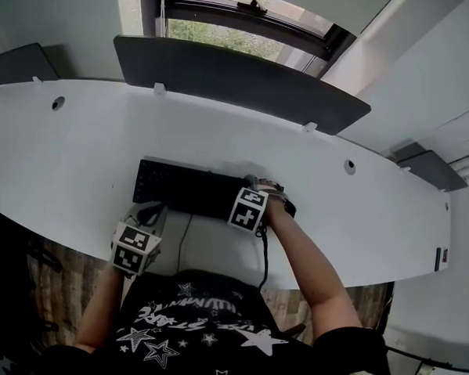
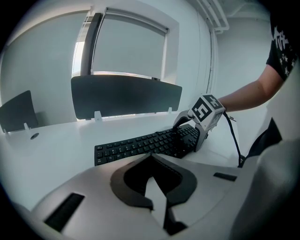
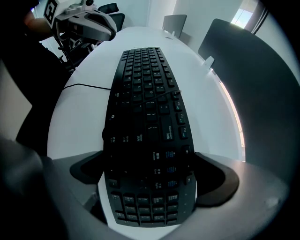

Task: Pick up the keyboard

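A black keyboard [image 1: 183,188] lies flat on the white desk [image 1: 79,159], a little back from the front edge. My right gripper [image 1: 267,196] points straight down over its right end. In the right gripper view the keyboard [image 3: 147,103] runs between the two pads, which look pressed against its long edges at the number-pad end. My left gripper [image 1: 149,215] hovers near the desk's front edge, just in front of the keyboard's left part. Its jaws are shut with nothing between them [image 2: 157,187]. From there I see the keyboard [image 2: 140,145] and the right gripper [image 2: 190,133] on its far end.
A dark divider panel [image 1: 240,73] stands along the back of the desk, with a window behind it. Two cable holes [image 1: 59,102] [image 1: 349,166] sit in the desktop. A black cable [image 1: 264,259] hangs over the front edge beside the person's right forearm.
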A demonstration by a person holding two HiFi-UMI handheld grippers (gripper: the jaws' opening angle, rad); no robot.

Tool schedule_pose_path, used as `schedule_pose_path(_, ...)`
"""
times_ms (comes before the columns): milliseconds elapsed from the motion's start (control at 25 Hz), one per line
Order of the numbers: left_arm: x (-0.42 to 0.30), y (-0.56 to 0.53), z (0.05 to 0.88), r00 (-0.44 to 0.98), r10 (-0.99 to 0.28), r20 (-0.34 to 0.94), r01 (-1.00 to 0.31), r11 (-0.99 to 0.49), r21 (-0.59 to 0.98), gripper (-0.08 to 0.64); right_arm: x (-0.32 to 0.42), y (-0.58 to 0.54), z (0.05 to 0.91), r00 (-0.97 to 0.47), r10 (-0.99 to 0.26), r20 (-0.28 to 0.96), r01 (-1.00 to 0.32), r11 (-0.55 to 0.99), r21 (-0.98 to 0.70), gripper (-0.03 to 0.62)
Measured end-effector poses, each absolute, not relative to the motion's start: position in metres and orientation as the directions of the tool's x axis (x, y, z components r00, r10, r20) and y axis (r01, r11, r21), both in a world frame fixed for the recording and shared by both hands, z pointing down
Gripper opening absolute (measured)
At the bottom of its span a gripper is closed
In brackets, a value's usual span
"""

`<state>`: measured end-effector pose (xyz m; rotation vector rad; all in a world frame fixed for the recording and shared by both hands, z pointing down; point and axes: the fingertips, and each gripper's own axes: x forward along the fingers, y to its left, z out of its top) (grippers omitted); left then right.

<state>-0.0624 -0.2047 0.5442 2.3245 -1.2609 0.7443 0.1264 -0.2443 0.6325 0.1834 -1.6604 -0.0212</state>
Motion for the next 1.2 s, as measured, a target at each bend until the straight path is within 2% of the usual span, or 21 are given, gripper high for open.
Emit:
schedule_pose_path(360,-0.050,-0.214,0.532,0.513,-0.643,0.569,-0.821,-0.560,0.109,0.009,0.127,-0.244,0.630,-0.116,-0.172,0.978,-0.117,0.980,0.159,0.577)
schedule_pose_path(520,-0.044,-0.230,0.529,0.523,-0.624,0.581,-0.783,-0.621,0.037,0.012,0.127,-0.244,0.631,-0.109,-0.153,0.982,-0.113,0.984,0.141,0.577)
schedule_pose_path(560,-0.043,-0.235,0.528,0.529,-0.615,0.584,-0.767,-0.641,0.021,0.018,0.127,-0.244,0.630,-0.108,-0.157,0.982,-0.113,0.983,0.145,0.577)
schedule_pose_path(600,-0.040,-0.241,0.527,0.542,-0.601,0.588,-0.747,-0.665,0.009,0.054,0.127,-0.244,0.630,-0.109,-0.162,0.981,-0.114,0.982,0.149,0.577)
schedule_pose_path(720,-0.029,-0.259,0.528,0.586,-0.526,0.617,-0.641,-0.766,-0.044,0.203,0.127,-0.243,0.630,-0.114,-0.166,0.979,-0.115,0.981,0.153,0.577)
schedule_pose_path(800,-0.022,-0.271,0.534,0.589,-0.467,0.659,-0.539,-0.835,-0.109,0.262,0.127,-0.243,0.631,-0.115,-0.161,0.980,-0.114,0.982,0.147,0.577)
schedule_pose_path(1040,-0.003,-0.290,0.562,0.491,-0.234,0.840,-0.188,-0.969,-0.160,0.305,0.126,-0.244,0.631,-0.116,-0.153,0.981,-0.113,0.984,0.140,0.577)
schedule_pose_path(1200,-0.001,-0.300,0.581,0.414,-0.120,0.902,-0.090,-0.992,-0.091,0.313,0.126,-0.243,0.630,-0.115,-0.139,0.984,-0.112,0.986,0.126,0.577)
